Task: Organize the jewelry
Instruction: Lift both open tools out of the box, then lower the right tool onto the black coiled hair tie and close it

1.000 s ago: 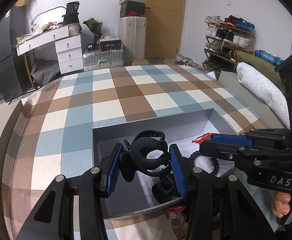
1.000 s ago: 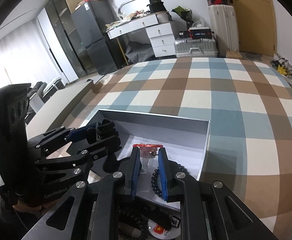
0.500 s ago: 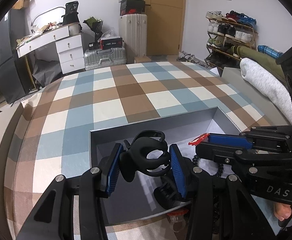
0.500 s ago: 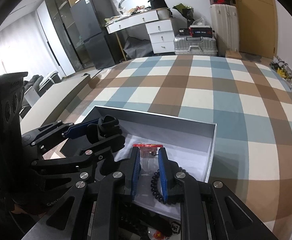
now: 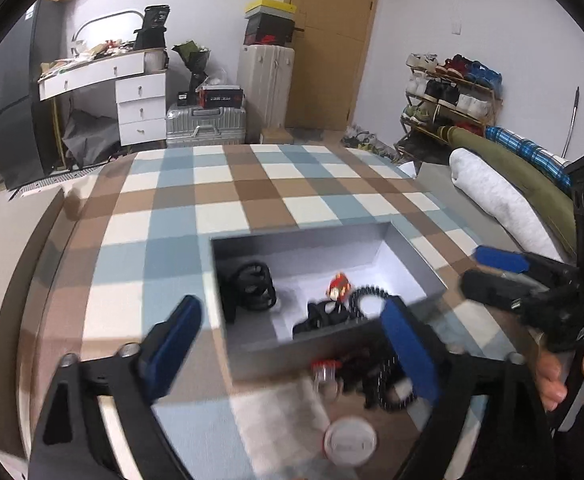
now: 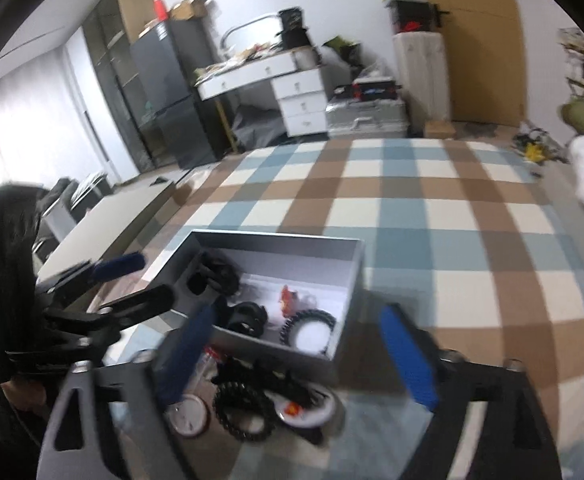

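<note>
A grey open box lies on the plaid cover. In its left part rests a black looped clip. A small red-capped piece, a black bead bracelet and another black piece lie further right. My left gripper hangs above the box's near wall, jaws opening wide, nothing between them. My right gripper stands likewise, jaws opening and empty, above the same bracelet and red piece. Each gripper shows in the other view: the right gripper, the left gripper.
In front of the box lie a clear red-capped vial, a second bead bracelet, a white round lid and a white badge. Rolled bedding borders the right. A hand grips the right tool.
Both grippers went from shut to wide open and drew back and up. The black clip left the left jaws, the red-capped piece left the right jaws; both now lie in the box.
</note>
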